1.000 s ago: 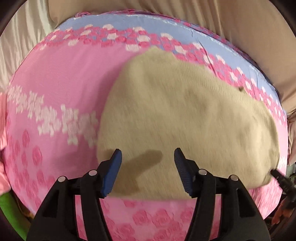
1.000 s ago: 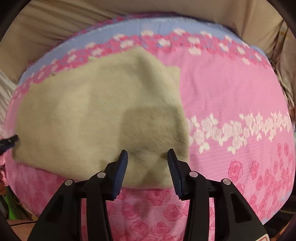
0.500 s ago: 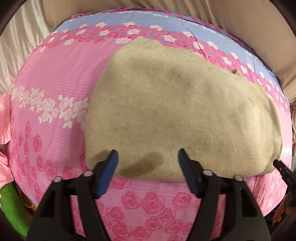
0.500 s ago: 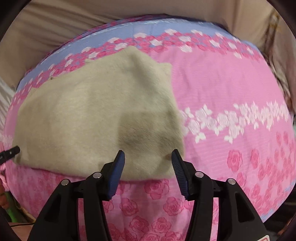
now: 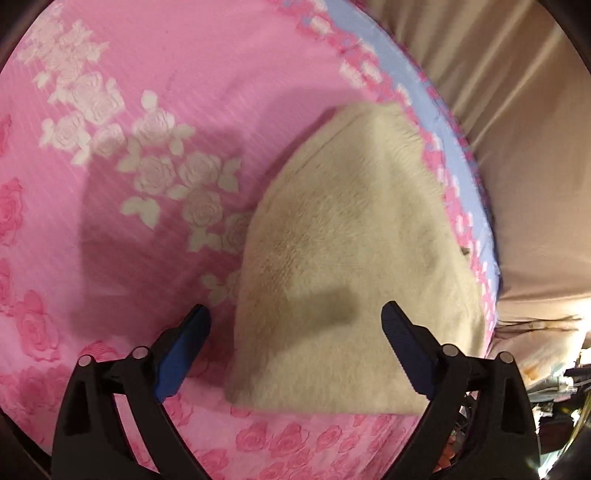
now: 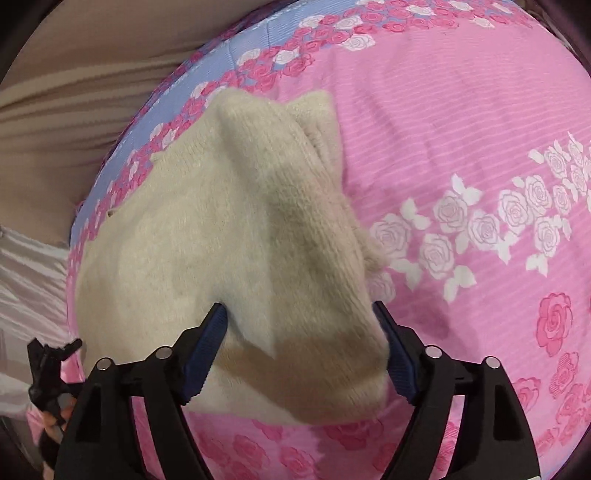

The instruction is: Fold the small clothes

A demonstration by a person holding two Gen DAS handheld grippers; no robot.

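Observation:
A cream fuzzy knit garment (image 5: 351,258) lies on a pink rose-print bedspread (image 5: 129,110). In the left wrist view my left gripper (image 5: 295,325) is open, hovering over the garment's near left edge, with the left fingertip over the bedspread. In the right wrist view the garment (image 6: 240,229) has its right part lifted and bunched. My right gripper (image 6: 301,321) is wide open with the raised near corner of the garment between its jaws. The left gripper's tip (image 6: 51,354) shows at the far left.
The bedspread has a blue floral border (image 6: 258,33) along its far edge. Beige sheets (image 5: 498,92) lie beyond it. Cluttered items (image 5: 561,376) sit off the bed's right edge in the left wrist view.
Both grippers have opened wider and moved closer to the garment. The left view has swung left. The garment's right side has lifted and bunched up between the right gripper's jaws.

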